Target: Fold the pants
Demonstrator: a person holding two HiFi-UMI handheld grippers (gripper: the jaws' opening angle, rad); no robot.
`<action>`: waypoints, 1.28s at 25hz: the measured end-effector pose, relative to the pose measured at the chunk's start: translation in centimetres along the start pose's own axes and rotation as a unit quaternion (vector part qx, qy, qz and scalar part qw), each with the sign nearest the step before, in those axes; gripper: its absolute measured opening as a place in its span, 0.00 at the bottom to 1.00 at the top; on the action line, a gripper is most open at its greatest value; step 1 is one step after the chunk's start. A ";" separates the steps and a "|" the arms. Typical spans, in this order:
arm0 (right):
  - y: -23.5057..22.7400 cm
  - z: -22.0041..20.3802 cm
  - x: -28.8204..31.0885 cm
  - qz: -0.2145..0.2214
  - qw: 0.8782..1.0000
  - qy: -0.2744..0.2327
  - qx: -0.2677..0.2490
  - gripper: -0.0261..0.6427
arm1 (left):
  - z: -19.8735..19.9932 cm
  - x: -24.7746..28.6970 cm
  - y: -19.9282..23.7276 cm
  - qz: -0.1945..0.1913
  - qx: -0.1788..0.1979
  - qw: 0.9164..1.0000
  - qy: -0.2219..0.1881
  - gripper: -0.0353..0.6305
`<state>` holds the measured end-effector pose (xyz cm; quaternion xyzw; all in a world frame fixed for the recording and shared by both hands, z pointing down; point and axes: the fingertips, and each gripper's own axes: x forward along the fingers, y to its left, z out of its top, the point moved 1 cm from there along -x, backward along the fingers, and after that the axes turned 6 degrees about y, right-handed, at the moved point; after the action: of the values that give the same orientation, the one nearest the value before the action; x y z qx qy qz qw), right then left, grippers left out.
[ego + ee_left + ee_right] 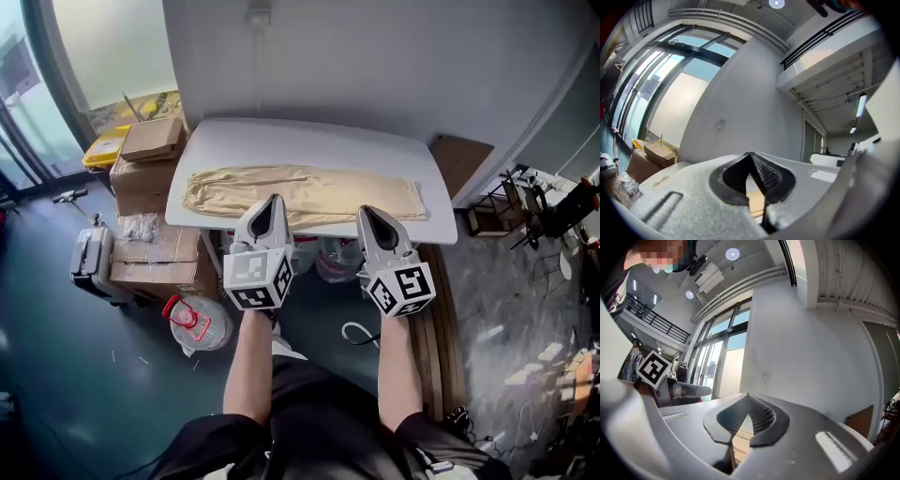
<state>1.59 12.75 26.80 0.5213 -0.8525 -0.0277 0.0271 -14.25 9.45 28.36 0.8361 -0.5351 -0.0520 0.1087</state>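
Note:
Beige pants (300,195) lie flat and lengthwise on a white table (309,141), waistband toward the left. Both grippers hover at the table's near edge, pointing level at the pants and apart from them. My left gripper (273,201) is over the pants' middle-left part, jaws together with nothing between them. My right gripper (367,214) is shut and empty too, near the leg end. In the left gripper view the tips (751,157) meet and a strip of pants (757,199) shows below them. The right gripper view shows the same: closed tips (749,397) above the pants (743,439).
Cardboard boxes (150,155) are stacked left of the table, with a yellow bin (105,145) behind and a grey case (91,262) on the floor. Plastic bags (333,258) sit under the table. A brown board (461,161) leans at the right; chairs (525,202) stand farther right.

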 end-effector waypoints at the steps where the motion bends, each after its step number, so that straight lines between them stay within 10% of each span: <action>1: -0.5 0.1 1.8 -0.003 1.000 0.000 0.004 0.05 | 0.2 1.1 1.0 -0.001 0.004 1.000 -0.001 0.06; 14: -4.8 -3.2 18.4 -0.021 0.997 0.018 0.066 0.05 | 0.8 14.2 9.1 -0.026 0.030 0.999 0.031 0.06; 32: -8.8 -7.4 21.3 -0.060 0.993 0.058 0.081 0.05 | -2.5 20.1 10.7 -0.037 0.011 0.996 0.080 0.06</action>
<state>0.23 -10.34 33.88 0.5729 -0.8160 0.0699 0.0328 -14.69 -12.76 33.95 0.8577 -0.4943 0.0171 0.1402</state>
